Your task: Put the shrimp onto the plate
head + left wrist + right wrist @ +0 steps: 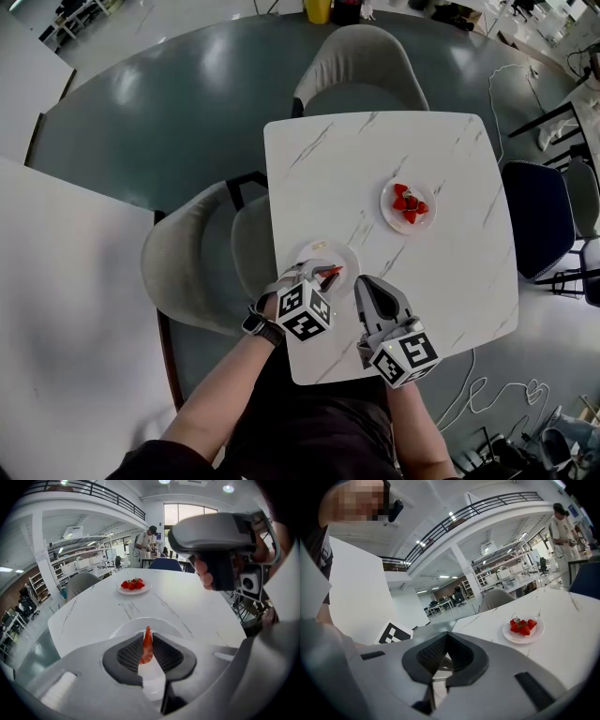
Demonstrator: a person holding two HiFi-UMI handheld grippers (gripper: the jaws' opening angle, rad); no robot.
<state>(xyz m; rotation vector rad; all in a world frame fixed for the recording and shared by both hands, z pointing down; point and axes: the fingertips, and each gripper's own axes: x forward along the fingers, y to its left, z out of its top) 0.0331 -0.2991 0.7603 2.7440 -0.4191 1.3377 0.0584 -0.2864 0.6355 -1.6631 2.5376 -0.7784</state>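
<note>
A small red shrimp (pixel 146 647) stands upright, pinched between the pads of my left gripper (pixel 146 652), which is shut on it. That gripper (pixel 324 275) hangs over the near white plate (pixel 346 254), whose rim (pixel 125 626) shows just beyond the jaws. A second white plate (pixel 409 222) with several red pieces on it lies farther out toward the right; the same plate (pixel 538 632) appears in the right gripper view. My right gripper (pixel 366 284) is beside the near plate, to its right, jaws shut with nothing between them (pixel 446 638).
The square marble table (pixel 450 281) carries only the two plates. Grey padded chairs (pixel 192 258) stand at its left and far sides, and a dark blue chair (pixel 536 216) at its right. Cables lie on the floor at the lower right.
</note>
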